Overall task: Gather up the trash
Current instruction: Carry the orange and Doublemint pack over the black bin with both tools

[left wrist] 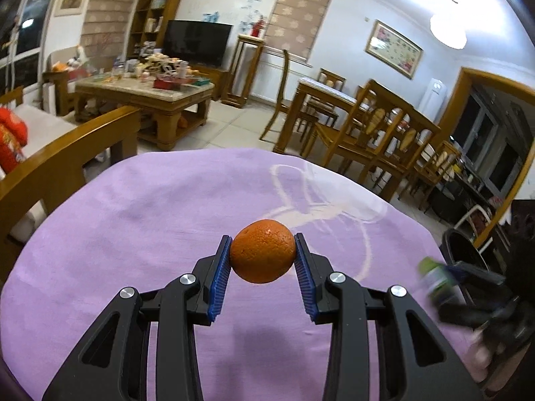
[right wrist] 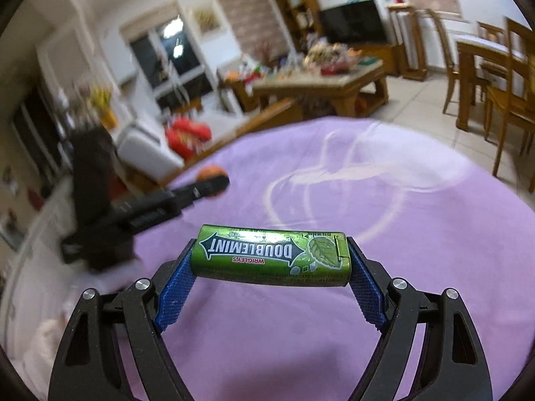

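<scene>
An orange [left wrist: 262, 250] hangs a little above the purple tablecloth [left wrist: 133, 234], and my left gripper [left wrist: 262, 236] is shut on it, blue pads pressing both sides. In the right wrist view a green Doublemint gum pack [right wrist: 271, 254] lies crosswise between the blue pads of my right gripper [right wrist: 271, 241], which is shut on its two ends above the cloth [right wrist: 384, 234]. The left wrist view shows the gum pack [left wrist: 438, 280] blurred at the far right. From the right wrist view, the left gripper [right wrist: 214, 183] with the orange [right wrist: 209, 172] is at the left.
A dark round bin [left wrist: 463, 250] stands on the floor past the table's right edge. A wooden sofa arm [left wrist: 67, 153] runs along the left side. Wooden dining chairs [left wrist: 384, 133] and a cluttered coffee table [left wrist: 143, 90] stand farther back.
</scene>
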A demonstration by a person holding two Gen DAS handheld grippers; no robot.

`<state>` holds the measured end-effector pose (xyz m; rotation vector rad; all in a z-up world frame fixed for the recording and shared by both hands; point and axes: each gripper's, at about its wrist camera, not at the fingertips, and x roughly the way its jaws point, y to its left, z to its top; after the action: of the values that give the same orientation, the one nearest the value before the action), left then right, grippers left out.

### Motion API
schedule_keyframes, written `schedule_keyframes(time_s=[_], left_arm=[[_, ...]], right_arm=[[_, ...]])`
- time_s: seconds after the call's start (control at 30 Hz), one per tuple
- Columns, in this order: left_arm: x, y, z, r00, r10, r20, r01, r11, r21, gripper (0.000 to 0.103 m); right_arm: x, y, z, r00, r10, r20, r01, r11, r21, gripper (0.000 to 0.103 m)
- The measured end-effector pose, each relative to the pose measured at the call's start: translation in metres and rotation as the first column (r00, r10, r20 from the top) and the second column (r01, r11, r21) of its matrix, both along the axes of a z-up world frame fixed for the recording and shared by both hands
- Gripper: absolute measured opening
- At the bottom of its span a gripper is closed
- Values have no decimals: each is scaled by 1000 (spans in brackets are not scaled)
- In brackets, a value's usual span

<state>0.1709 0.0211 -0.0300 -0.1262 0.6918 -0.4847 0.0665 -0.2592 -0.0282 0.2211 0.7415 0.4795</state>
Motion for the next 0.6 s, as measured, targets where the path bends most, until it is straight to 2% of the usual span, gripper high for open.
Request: schedule_keyframes(time_s=[0.07,0.2,0.3,0.43,0.6], left_arm=[[-15,-24,11,998,-51,42,51,999,20,37],[-44,-71,28,984,-153,87,153,988,13,37],[-68,-116,38,962,-243,120,241,970,33,37],[-97,-180,45,924,-347,162,342,938,61,37],[-123,-254,41,875,-458,158,457,888,44,37]], right_arm=[[-21,-31,12,997,-53,47,51,998,39,82],[-62,-91,32,979,-166,115,156,984,90,82],[-93,-136,45,950,-262,168,245,963,114,82],[-138,-199,56,896,-390,213,359,918,168,82],[-179,-269,53,817,-531,224,482,843,239,82]])
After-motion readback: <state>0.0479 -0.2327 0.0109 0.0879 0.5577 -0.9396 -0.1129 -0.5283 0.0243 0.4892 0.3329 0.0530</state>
